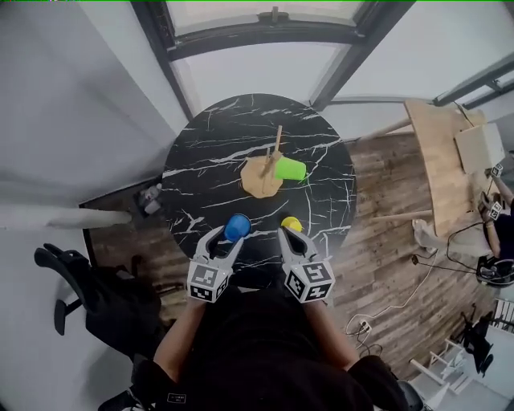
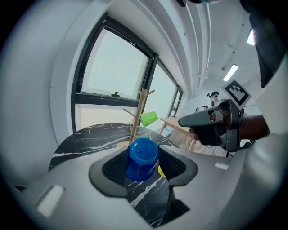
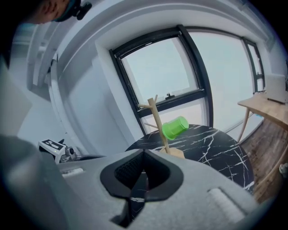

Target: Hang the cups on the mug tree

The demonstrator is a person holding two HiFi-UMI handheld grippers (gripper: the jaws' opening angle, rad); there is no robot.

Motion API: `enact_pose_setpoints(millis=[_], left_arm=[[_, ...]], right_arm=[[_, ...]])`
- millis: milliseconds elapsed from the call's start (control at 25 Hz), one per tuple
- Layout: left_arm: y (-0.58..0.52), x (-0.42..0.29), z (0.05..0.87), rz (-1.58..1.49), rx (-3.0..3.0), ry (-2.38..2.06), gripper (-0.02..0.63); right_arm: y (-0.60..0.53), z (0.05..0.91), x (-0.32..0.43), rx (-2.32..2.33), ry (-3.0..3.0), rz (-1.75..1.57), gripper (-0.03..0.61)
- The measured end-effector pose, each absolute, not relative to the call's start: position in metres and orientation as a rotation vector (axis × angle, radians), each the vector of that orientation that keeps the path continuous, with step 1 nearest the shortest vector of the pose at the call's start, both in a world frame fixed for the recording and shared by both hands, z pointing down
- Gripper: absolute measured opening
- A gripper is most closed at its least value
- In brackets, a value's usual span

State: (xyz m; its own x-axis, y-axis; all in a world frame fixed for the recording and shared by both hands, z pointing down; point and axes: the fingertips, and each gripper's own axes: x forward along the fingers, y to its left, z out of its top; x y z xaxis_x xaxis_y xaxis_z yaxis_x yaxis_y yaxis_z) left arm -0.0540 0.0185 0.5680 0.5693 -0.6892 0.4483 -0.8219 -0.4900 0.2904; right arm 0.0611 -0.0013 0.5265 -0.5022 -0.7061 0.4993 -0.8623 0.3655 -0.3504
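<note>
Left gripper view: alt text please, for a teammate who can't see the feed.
The left gripper holds a blue cup between its jaws, over a black marble table. Beyond it stands the wooden mug tree with a green cup hanging on a branch.

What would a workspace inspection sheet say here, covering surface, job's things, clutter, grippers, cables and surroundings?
Surface: round black marble table.
Job's things: mug tree with green cup hung on it; blue cup in the left gripper; yellow cup on the table near its front edge.
Clutter: nothing seen.
Grippers: left gripper fingers closed on the blue cup; right gripper fingers shut, empty.
Cables: loose cables on the floor right of the table.
Surroundings: window, wooden desk, black chair.
</note>
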Motion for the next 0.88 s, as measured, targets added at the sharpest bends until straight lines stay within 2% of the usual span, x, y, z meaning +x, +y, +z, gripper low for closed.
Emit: enact_pose_setpoints(millis=[400, 880], left_arm=[[0.006, -0.044, 0.480, 0.209, 2.329, -1.392, 0.212], [-0.017, -0.012, 0.412, 0.108, 2.413, -1.472, 0.212]], right_arm=[[-0.012, 0.497, 0.085, 1.333, -2.478, 0.778, 0.002], [-0.008, 0.485, 0.117, 1.327, -2.521, 0.758, 0.002]])
